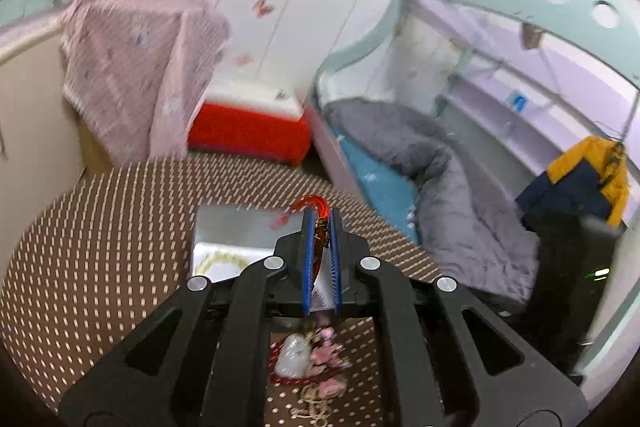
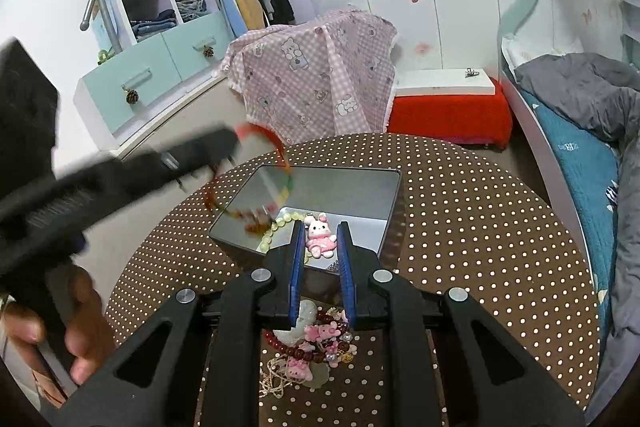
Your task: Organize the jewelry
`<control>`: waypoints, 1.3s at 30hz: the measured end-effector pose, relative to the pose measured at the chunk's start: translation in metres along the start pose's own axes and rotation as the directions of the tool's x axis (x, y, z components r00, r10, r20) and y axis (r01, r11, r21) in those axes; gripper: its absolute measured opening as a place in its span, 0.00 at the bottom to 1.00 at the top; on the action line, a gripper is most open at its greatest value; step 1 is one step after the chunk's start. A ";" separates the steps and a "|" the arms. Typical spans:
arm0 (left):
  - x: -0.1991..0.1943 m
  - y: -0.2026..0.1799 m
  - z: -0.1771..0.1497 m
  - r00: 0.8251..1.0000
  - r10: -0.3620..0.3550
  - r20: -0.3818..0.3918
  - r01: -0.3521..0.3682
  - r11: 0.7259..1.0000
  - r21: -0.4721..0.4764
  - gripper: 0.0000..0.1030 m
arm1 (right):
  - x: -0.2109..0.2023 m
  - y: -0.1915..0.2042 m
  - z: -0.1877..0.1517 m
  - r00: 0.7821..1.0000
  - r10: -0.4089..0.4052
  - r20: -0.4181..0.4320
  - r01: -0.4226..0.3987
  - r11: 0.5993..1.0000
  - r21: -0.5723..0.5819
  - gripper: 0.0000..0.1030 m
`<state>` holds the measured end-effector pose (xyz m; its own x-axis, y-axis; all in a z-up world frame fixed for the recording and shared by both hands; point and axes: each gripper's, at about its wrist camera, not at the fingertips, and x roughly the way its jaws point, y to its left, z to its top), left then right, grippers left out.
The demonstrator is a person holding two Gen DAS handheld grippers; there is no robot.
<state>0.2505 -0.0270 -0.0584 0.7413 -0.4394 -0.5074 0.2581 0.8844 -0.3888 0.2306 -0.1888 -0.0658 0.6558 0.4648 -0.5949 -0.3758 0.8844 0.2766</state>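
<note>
My left gripper [image 1: 321, 217] is shut on a red beaded bracelet [image 1: 316, 205] and holds it above the silver metal tray [image 1: 240, 227]. In the right wrist view the left gripper [image 2: 234, 143] is blurred at the left, with the red bracelet [image 2: 276, 147] dangling over the tray [image 2: 360, 183]. My right gripper [image 2: 320, 231] is open and empty at the tray's near edge. A pink bunny charm [image 2: 319, 235] and a pale bead bracelet [image 2: 276, 227] lie in the tray. A jewelry pile [image 2: 316, 343] with a white stone, dark red beads and pink charms lies on the tablecloth below my right gripper; it also shows in the left wrist view [image 1: 308, 355].
The round table has a brown polka-dot cloth [image 2: 480, 247]. A pink checked cloth [image 2: 320, 75] drapes behind the table. A red box with a white top [image 2: 448, 115] stands on the floor. A bed with grey bedding [image 2: 580, 87] is at the right.
</note>
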 end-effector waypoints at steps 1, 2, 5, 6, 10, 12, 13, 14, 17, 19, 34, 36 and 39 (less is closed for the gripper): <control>0.004 0.003 -0.002 1.000 0.003 -0.015 -0.003 1.000 -0.013 0.07 | 0.001 -0.001 -0.001 1.000 0.000 -0.002 0.000 1.000 0.000 0.14; 0.009 0.007 -0.006 0.999 0.000 -0.042 -0.001 0.999 -0.033 0.08 | 0.001 -0.001 -0.001 1.000 -0.001 -0.004 0.001 1.000 0.001 0.14; 0.019 0.011 -0.014 0.996 0.012 -0.090 -0.016 0.999 -0.046 0.08 | 0.004 -0.002 -0.002 1.000 -0.001 -0.013 0.001 1.000 0.004 0.14; 0.020 0.012 -0.015 0.995 0.018 -0.099 -0.022 0.999 -0.046 0.08 | 0.005 -0.002 -0.001 1.000 -0.002 -0.014 0.002 1.000 0.004 0.14; 0.027 0.013 -0.018 0.988 0.011 -0.151 -0.021 0.998 -0.063 0.08 | 0.007 -0.003 -0.002 1.000 -0.001 -0.023 0.002 1.000 0.009 0.14; 0.027 0.012 -0.019 0.987 0.034 -0.155 -0.042 0.998 -0.047 0.08 | 0.008 -0.004 -0.002 1.000 -0.002 -0.025 0.002 1.000 0.013 0.14; 0.027 0.010 -0.020 0.987 0.055 -0.152 -0.061 0.998 -0.031 0.08 | 0.009 -0.004 -0.002 1.000 -0.003 -0.027 0.003 1.000 0.016 0.14; 0.026 0.010 -0.021 0.987 0.063 -0.151 -0.067 0.997 -0.025 0.08 | 0.009 -0.004 -0.002 1.000 -0.003 -0.028 0.003 1.000 0.019 0.14; 0.026 0.012 -0.023 0.985 0.065 -0.159 -0.070 0.997 -0.026 0.08 | 0.010 -0.005 -0.001 1.000 -0.003 -0.028 0.004 1.000 0.024 0.14; 0.026 0.012 -0.024 0.984 0.074 -0.162 -0.078 0.997 -0.020 0.09 | 0.009 -0.005 -0.001 1.000 -0.006 -0.025 0.006 1.000 0.026 0.14; -0.021 0.006 -0.030 0.984 0.173 -0.045 -0.172 0.985 0.017 0.69 | -0.021 0.001 -0.017 1.000 0.001 -0.007 -0.001 1.000 0.020 0.17; -0.025 0.003 -0.033 0.982 0.188 -0.037 -0.186 0.982 0.035 0.69 | -0.024 0.003 -0.020 1.000 -0.001 -0.010 0.001 1.000 0.015 0.19; -0.031 0.000 -0.041 0.973 0.226 -0.037 -0.223 0.973 0.064 0.69 | -0.026 0.006 -0.030 0.999 -0.014 -0.028 0.014 1.000 -0.002 0.24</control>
<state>0.2019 -0.0194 -0.0744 0.7569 -0.2339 -0.6102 0.1251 0.9683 -0.2160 0.1913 -0.1966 -0.0714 0.6423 0.4506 -0.6200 -0.3674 0.8909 0.2669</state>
